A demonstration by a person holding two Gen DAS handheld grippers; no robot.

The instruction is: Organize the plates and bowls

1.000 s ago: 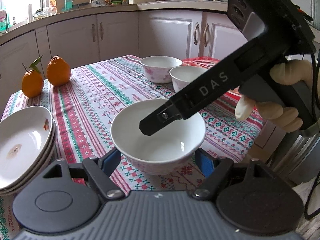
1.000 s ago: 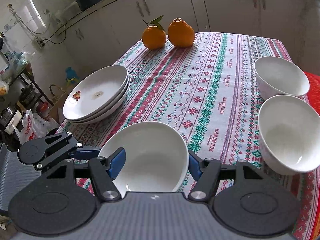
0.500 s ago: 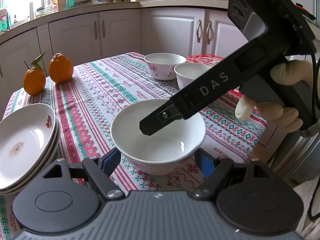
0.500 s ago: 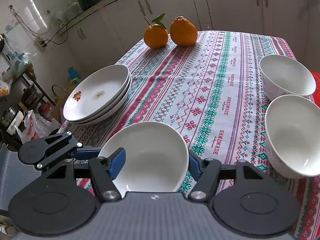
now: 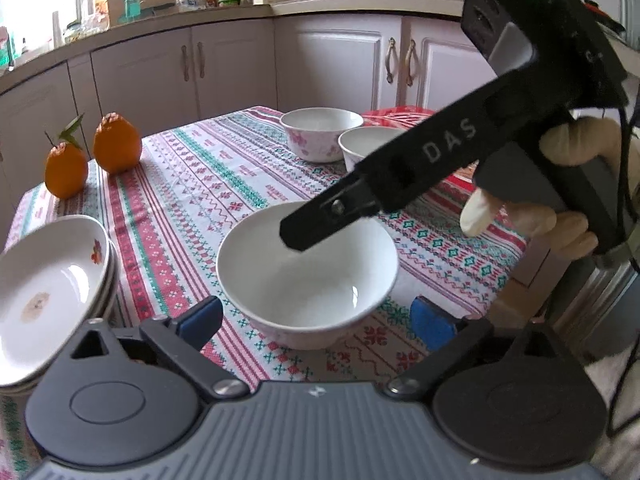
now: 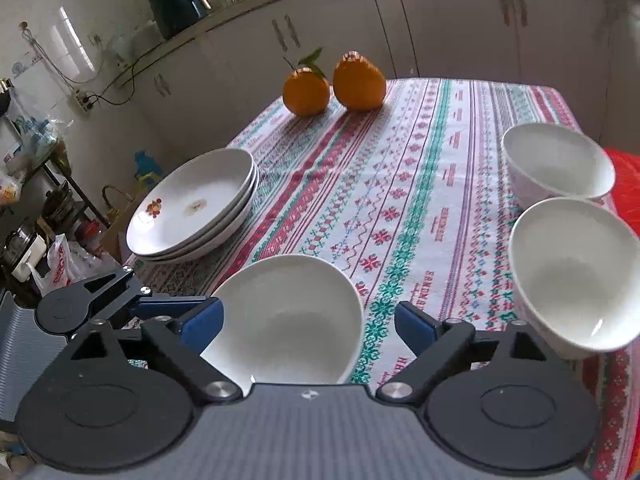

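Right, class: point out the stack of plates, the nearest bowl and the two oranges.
stack of plates point(image 6: 192, 204): right wrist view, inside of the top plate.
nearest bowl point(image 5: 304, 280): left wrist view, inner white surface.
two oranges point(image 6: 358, 82): right wrist view, skin of the right-hand orange.

I read "DAS" in pale letters on the black finger of the right tool point(image 5: 424, 168). The tablecloth point(image 6: 400, 184) carried small repeated printed words, too blurred for me to read reliably.
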